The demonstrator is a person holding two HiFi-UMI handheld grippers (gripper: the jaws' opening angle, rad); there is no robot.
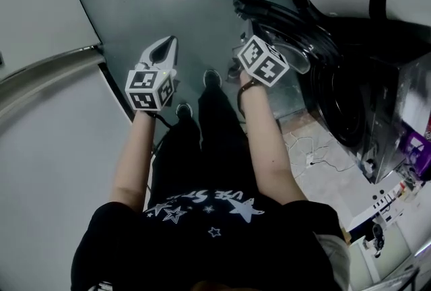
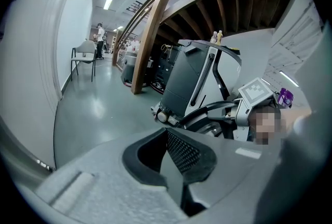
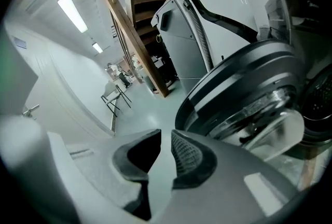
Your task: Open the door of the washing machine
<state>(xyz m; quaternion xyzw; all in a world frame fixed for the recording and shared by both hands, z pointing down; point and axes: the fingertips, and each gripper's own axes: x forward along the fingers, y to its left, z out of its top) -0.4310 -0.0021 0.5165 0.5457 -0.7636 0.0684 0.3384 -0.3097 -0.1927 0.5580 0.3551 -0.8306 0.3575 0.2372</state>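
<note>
The round door (image 1: 283, 20) of the dark washing machine (image 1: 387, 114) has a black rim and a clear glass bowl. It stands swung open beside the drum opening (image 1: 340, 104).

Right gripper (image 3: 165, 139): jaws were concealed behind its own marker cube (image 1: 262, 60) in the head view, and that cube also covered part of the washing machine door (image 1: 286, 17). Washing machine (image 1: 340, 102): was cut off by the right edge of the head view, its inside too dark to read. Distant person (image 2: 99, 35) and shelf clutter (image 1: 394, 199): were too small to identify.
</note>
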